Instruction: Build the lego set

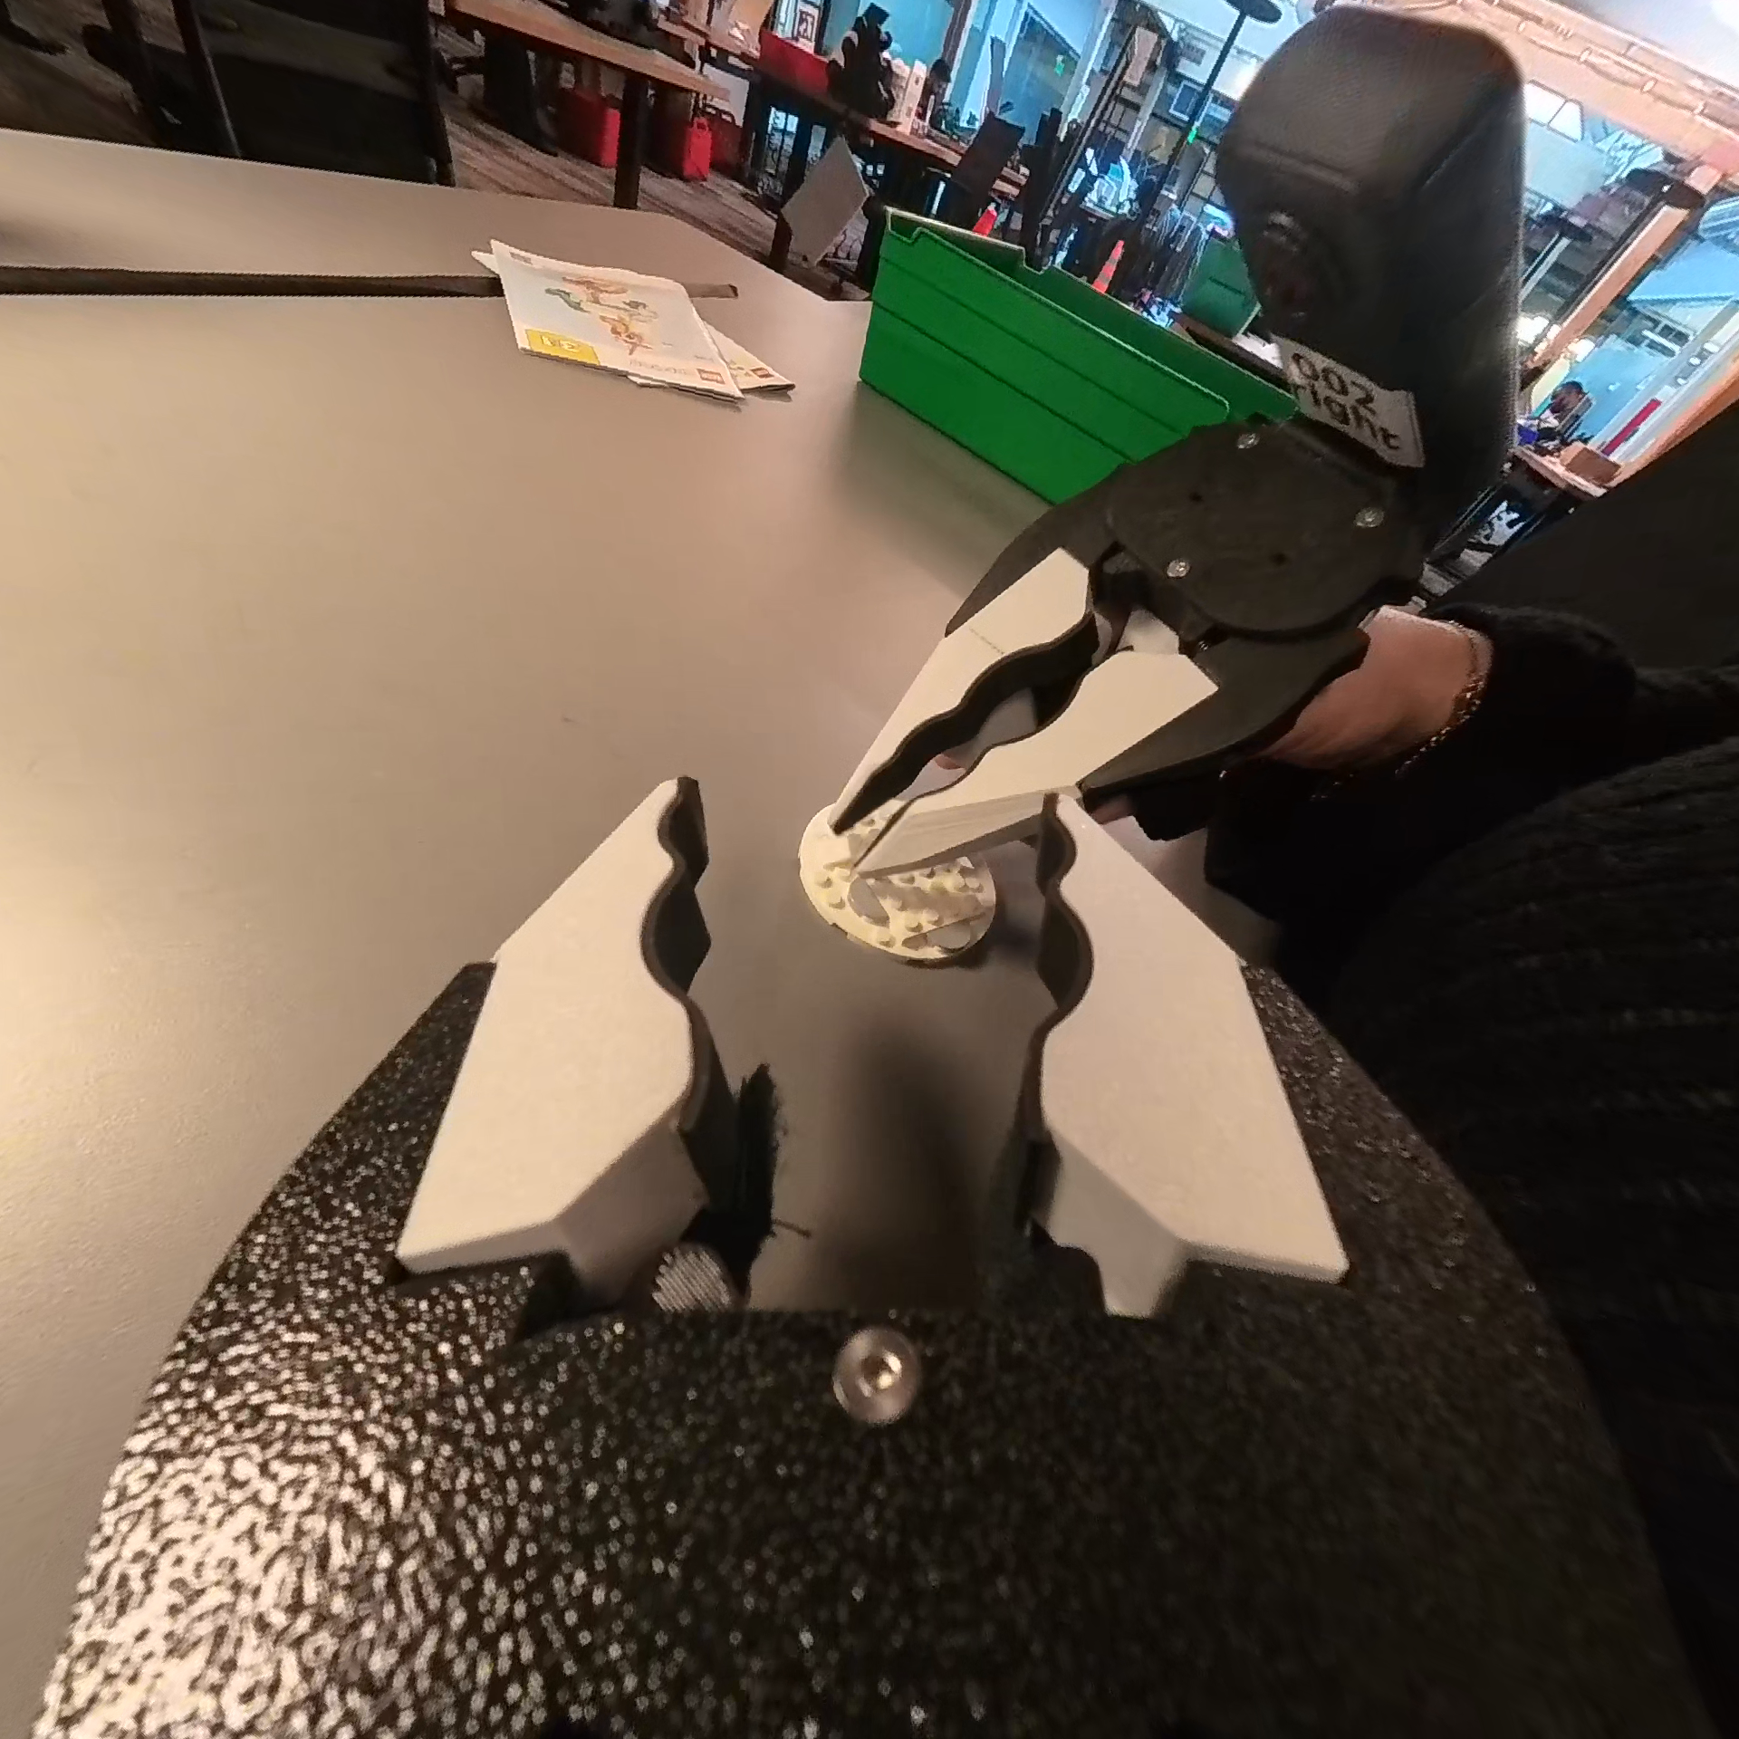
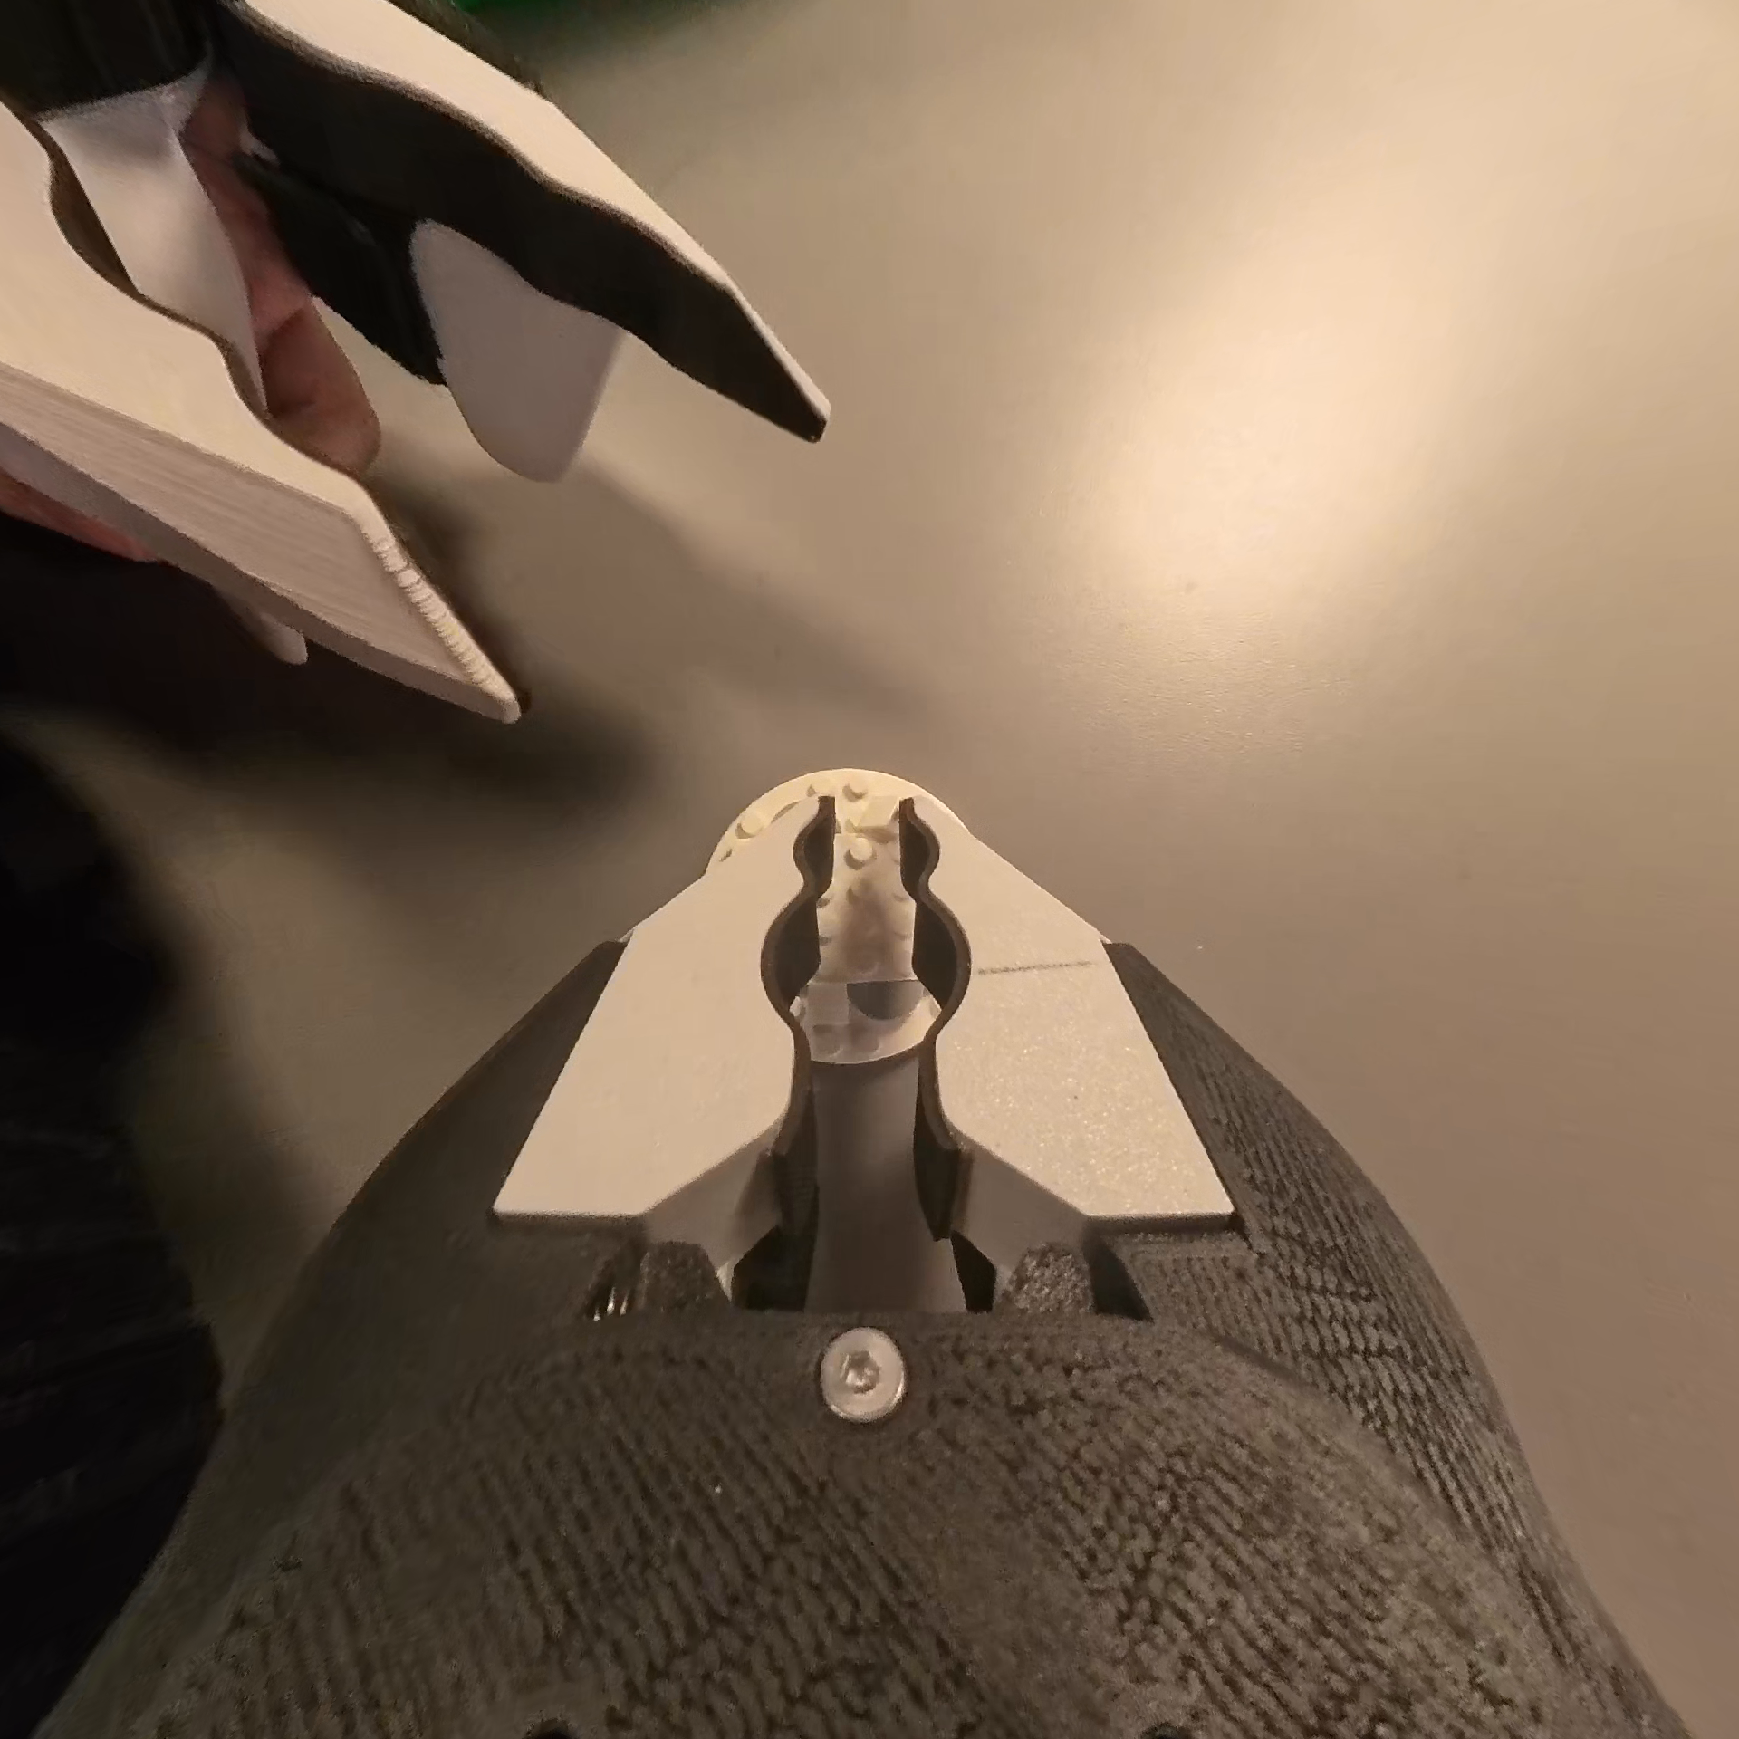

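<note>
A white round Lego plate with studs and open holes lies flat on the grey table. My right gripper points down onto its left part, jaws nearly closed on what looks like a small white piece pressed against the plate. In the right wrist view the right gripper hides most of the plate; studs show through the narrow gap. My left gripper is open and empty, its fingers on either side of the plate, just short of it. It also shows in the right wrist view, upper left.
Folded instruction booklets lie at the back of the table. A green plastic bin stands at the back right. A hand and black sleeve hold the right gripper at the right edge. My hands' fingertips stand some 6 centimetres from each other.
</note>
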Tool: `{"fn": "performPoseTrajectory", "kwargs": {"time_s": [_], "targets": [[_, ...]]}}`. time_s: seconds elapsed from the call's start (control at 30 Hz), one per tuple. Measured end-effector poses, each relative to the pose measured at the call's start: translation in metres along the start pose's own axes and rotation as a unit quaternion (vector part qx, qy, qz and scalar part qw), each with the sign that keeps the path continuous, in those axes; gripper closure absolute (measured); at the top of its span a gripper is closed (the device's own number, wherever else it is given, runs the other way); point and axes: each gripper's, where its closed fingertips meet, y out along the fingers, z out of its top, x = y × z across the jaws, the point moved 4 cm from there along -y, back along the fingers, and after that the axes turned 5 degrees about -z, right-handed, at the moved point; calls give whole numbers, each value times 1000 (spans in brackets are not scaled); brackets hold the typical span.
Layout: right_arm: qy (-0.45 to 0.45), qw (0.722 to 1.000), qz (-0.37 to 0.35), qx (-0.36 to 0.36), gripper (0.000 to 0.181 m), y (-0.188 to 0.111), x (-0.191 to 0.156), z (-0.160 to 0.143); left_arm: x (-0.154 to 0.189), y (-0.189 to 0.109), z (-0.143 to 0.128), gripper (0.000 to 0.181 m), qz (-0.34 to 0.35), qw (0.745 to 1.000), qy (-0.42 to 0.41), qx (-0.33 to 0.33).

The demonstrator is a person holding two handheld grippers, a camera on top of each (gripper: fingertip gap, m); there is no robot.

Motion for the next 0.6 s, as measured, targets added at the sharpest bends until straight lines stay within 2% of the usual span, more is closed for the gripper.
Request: {"fn": "performPoseTrajectory", "kwargs": {"time_s": [0.33, 0.6], "targets": [[-56, 998, -35, -4, 171, 0, 1, -1, 0, 0, 0, 112, -2, 1000, -1, -1], [-61, 998, -32, -7, 175, 2, 0, 0, 1, 0, 0, 112, -5, 1000, -3, -1]]}}
